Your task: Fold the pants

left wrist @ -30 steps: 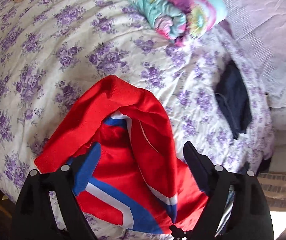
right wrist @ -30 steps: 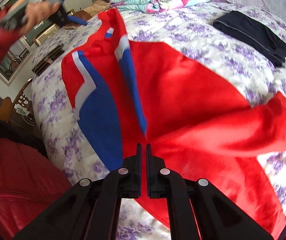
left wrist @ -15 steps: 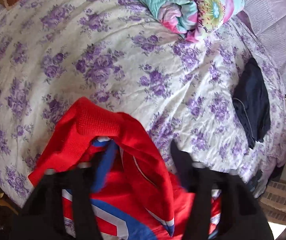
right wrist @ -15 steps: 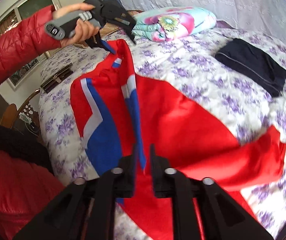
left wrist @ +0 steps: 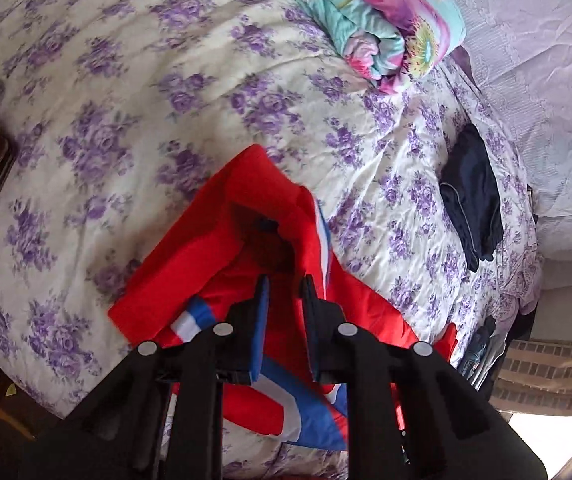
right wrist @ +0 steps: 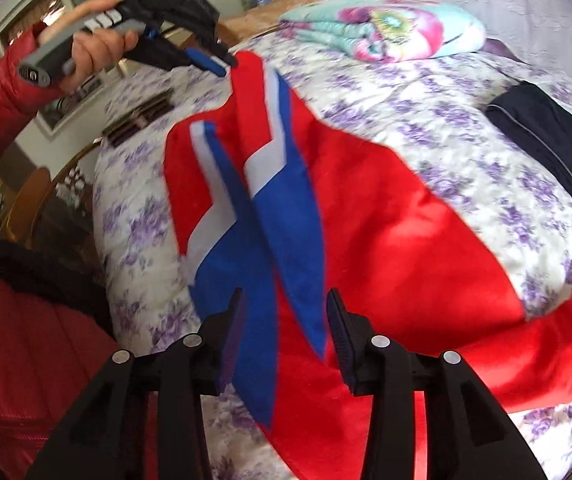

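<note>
Pants lie on the bed, folded blanket behind, dark garment to the right.

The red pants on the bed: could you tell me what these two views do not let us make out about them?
- Left wrist view: the red pants run under the left gripper, whose fingers hide the pinched edge.
- Right wrist view: motion blur smears the stripes; the right gripper covers the near hem.
- Both views: the picture edges cut off the lower fabric.
</note>
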Tool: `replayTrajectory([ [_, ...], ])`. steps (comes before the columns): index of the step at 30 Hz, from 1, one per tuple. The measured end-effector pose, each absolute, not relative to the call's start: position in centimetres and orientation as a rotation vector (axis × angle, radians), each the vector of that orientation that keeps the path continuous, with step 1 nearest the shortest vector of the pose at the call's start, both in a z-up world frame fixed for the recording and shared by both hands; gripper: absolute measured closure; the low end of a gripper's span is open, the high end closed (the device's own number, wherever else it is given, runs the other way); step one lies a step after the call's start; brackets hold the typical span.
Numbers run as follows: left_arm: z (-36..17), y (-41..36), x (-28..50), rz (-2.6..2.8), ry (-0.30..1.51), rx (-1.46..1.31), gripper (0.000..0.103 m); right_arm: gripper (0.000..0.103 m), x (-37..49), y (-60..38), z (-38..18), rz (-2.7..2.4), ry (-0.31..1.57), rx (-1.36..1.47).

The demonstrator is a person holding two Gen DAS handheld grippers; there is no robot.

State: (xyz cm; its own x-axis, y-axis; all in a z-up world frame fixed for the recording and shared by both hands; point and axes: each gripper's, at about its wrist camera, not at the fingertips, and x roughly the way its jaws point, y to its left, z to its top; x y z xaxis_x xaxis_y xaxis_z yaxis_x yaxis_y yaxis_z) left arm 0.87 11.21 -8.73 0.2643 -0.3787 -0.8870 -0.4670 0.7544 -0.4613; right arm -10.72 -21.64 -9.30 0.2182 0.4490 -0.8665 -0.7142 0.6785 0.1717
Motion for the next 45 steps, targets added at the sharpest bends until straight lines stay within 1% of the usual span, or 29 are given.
replayTrajectory([
  [4,-9.3,11.8,-0.1,0.073,1.344,-0.792,0.087,0.06,-10.7,-20.7,-11.1,0.781,1.088,-0.394],
  [6,-9.5,12.3,-0.4,0.082,1.344,-0.799,0.087,0.062,-10.5,-20.6,-12.4,0.732,1.082,-0.469],
  [7,-9.6,12.5,-0.5,0.085,1.342,-0.806,0.087,0.068,-10.5,-20.5,-12.6,0.722,1.074,-0.496],
  [8,-9.8,12.9,-0.7,0.091,1.339,-0.819,0.087,0.084,-10.5,-20.6,-12.6,0.716,1.063,-0.505],
  [9,-9.8,13.2,-0.8,0.094,1.336,-0.824,0.087,0.096,-10.5,-20.7,-12.3,0.711,1.062,-0.489],
  [14,-9.7,13.6,-1.2,0.074,1.336,-0.851,0.088,0.096,-11.1,-21.5,-9.3,0.701,0.996,-0.433],
  [16,-8.9,13.2,-0.8,0.085,1.322,-0.85,0.073,0.096,-11.3,-21.6,-8.9,0.702,0.991,-0.437],
  [17,-8.4,12.8,-0.5,0.093,1.314,-0.845,0.046,0.096,-11.4,-21.6,-8.8,0.703,0.995,-0.437],
  [18,-7.9,12.5,-0.2,0.103,1.304,-0.842,0.029,0.096,-11.5,-21.6,-8.8,0.702,0.997,-0.437],
  [19,-7.2,12.0,0.4,0.125,1.286,-0.832,0.026,0.096,-11.6,-21.7,-8.9,0.702,1.002,-0.434],
  [21,-6.6,11.0,1.8,0.121,1.282,-0.809,0.024,0.096,-12.2,-21.8,-9.2,0.7,1.014,-0.424],
  [25,-7.6,7.9,5.3,0.126,1.354,-0.726,0.023,0.096,-12.7,-21.9,-9.7,0.686,1.03,-0.403],
  [26,-8.1,7.3,5.8,0.13,1.369,-0.699,0.026,0.096,-12.8,-22.0,-9.7,0.68,1.033,-0.389],
  [27,-8.4,7.0,6.0,0.135,1.372,-0.68,0.043,0.096,-12.8,-22.1,-9.8,0.675,1.034,-0.378],
  [28,-8.8,6.8,6.3,0.139,1.373,-0.66,0.058,0.096,-12.9,-22.2,-9.8,0.67,1.035,-0.369],
  [29,-9.2,6.8,6.4,0.122,1.376,-0.657,0.093,0.096,-12.9,-22.4,-9.8,0.666,1.036,-0.359],
  [30,-9.5,6.9,6.2,0.102,1.375,-0.67,0.097,0.096,-12.8,-22.5,-9.8,0.663,1.036,-0.352],
  [34,-8.3,8.4,3.9,0.055,1.318,-0.657,0.098,0.097,-12.7,-23.3,-8.9,0.667,1.026,-0.311],
  [38,-6.4,10.7,-0.4,-0.067,1.278,-0.679,0.097,0.097,-13.0,-24.4,-7.0,0.731,1.026,-0.262],
  [41,-9.0,11.9,-3.2,-0.09,1.305,-0.677,0.097,0.097,-13.2,-24.7,-8.0,0.782,1.099,-0.245],
  [45,-15.3,13.3,-6.3,-0.033,1.379,-0.776,0.097,0.097,-14.6,-24.0,-11.0,0.818,1.209,-0.27],
])
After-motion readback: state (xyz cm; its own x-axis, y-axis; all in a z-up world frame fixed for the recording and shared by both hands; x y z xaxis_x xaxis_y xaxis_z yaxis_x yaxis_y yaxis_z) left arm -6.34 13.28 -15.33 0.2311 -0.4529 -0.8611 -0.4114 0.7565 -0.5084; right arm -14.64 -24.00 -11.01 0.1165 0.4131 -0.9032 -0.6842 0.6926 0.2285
